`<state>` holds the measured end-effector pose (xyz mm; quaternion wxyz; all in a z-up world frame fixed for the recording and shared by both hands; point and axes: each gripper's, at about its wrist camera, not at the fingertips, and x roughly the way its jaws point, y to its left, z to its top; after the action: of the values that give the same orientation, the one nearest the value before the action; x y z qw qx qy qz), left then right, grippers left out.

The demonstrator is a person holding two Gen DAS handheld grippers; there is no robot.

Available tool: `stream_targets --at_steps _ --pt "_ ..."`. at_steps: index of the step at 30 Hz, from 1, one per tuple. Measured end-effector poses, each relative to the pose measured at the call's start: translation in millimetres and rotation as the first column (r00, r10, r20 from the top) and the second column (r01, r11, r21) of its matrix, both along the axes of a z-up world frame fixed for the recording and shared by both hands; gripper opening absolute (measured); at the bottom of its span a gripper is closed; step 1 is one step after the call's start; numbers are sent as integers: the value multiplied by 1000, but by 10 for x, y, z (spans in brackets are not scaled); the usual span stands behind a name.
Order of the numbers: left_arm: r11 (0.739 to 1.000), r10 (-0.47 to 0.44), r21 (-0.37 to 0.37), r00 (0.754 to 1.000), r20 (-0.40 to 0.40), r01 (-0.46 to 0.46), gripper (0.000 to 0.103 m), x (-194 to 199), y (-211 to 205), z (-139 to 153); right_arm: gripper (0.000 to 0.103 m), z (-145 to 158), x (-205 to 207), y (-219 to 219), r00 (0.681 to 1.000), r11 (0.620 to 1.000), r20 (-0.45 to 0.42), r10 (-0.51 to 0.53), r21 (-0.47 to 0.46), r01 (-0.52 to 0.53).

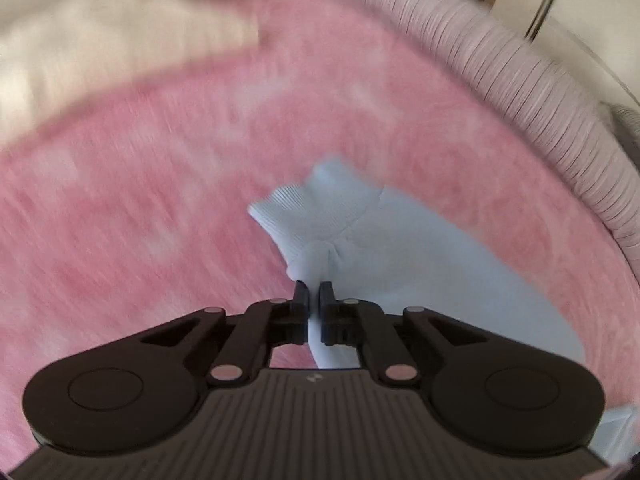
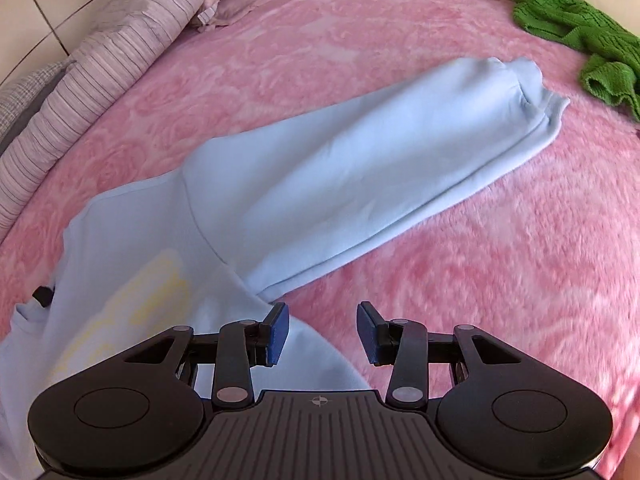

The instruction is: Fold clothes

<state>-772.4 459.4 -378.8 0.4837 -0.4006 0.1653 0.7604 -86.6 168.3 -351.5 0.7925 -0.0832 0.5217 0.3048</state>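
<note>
1. Blue sweatshirt [image 2: 160, 240] lies on the pink bed [image 2: 480, 280]; its sleeve [image 2: 360, 168] runs up and right from the right tool [image 2: 323, 330]
2. Right tool: spread, nearest the armpit
3. Left tool [image 1: 314, 294]: pinching sweatshirt fabric

In the right wrist view, bare fluffy pink bed blanket [image 2: 460, 280] lies open at right and centre. The light blue sweatshirt's long sleeve [image 2: 360, 168] crosses the middle; a crumpled green knitted garment [image 2: 580, 44] blocks the upper right, and striped mauve pillows [image 2: 120, 40] line the upper left.
</note>
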Motion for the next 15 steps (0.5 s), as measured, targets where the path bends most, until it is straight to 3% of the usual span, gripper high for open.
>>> stream_targets --at_steps 2,4,6,8,11,13,15 --pt "999 -17 44 995 -95 21 3 -14 -200 154 42 35 -32 10 1000 1000 3 1 3 -1" --pt "996 -71 37 981 -181 79 5 -76 -409 187 42 53 -60 31 1000 1000 3 18 0 -18" --pt "991 -130 -43 967 -221 124 7 -130 -510 17 42 28 -83 34 999 999 -5 41 -2 -41" --pt "983 -146 -142 964 -221 117 9 -158 -570 -237 42 -15 -105 26 998 998 -16 62 -4 -62" --pt "991 -85 -116 971 -222 60 11 -106 -717 -261 42 -105 -117 -48 997 997 -34 73 -5 -73" --pt "994 7 -106 988 -153 -23 14 -114 -843 -186 42 -123 -101 -142 996 997 -48 81 1 -81" --pt "989 74 -117 990 -122 -88 17 -129 -979 -108 42 -104 -66 -267 993 995 -53 101 14 -101"
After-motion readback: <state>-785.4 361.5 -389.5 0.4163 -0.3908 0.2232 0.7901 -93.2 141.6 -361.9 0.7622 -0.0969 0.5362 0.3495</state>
